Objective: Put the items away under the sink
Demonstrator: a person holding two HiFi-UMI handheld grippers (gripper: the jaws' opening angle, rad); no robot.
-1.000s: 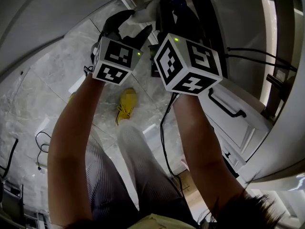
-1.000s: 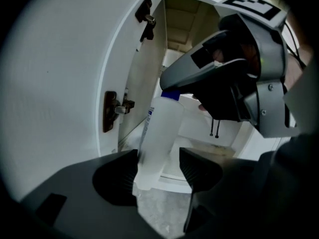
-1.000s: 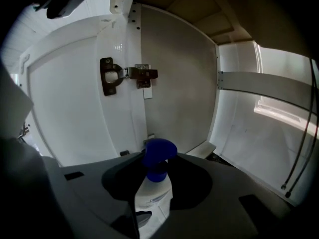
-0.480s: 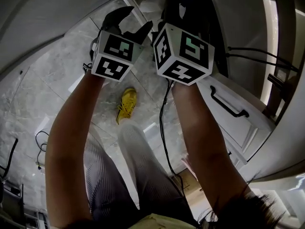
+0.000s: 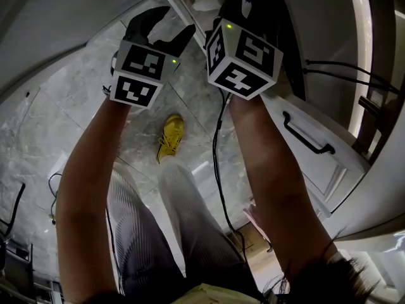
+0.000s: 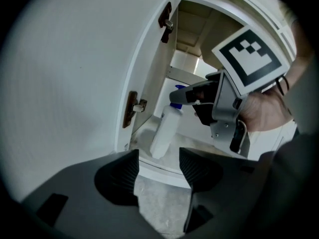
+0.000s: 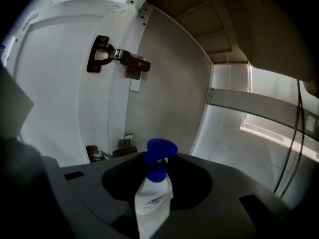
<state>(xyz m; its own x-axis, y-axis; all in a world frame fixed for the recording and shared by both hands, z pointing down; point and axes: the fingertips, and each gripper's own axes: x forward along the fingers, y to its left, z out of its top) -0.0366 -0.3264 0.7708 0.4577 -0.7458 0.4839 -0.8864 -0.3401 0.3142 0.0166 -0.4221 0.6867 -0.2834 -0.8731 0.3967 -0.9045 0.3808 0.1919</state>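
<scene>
The right gripper (image 7: pixel 155 183) is closed on a spray bottle (image 7: pixel 152 205), its two dark jaws pressing the white body from either side just below the neck. The blue trigger head (image 7: pixel 160 151) stands clear above them. The left gripper (image 6: pixel 157 171) is beside it with its jaws apart and nothing between them; only the cabinet's front edge and the stone floor show through the gap.

In the left gripper view the bottle hangs tilted from the right gripper, with its base low over the cabinet floor (image 6: pixel 194 136), just inside the opening on the hinge side. I cannot tell whether the base touches down.

The bottle looks like thin plastic, light unless it is full, and smooth enough to slip. The body would likely give under a hard squeeze, so the shoulder under the neck seems the soundest place to hold it, away from the trigger.

Its label (image 7: pixel 149 202) carries a small blue mark and some fine print, too small to read.

Beyond the bottle are the open door (image 7: pixel 65 83) with its two dark hinges (image 7: pixel 119 59), then the pale, bare back wall of the cabinet (image 7: pixel 169 83).
</scene>
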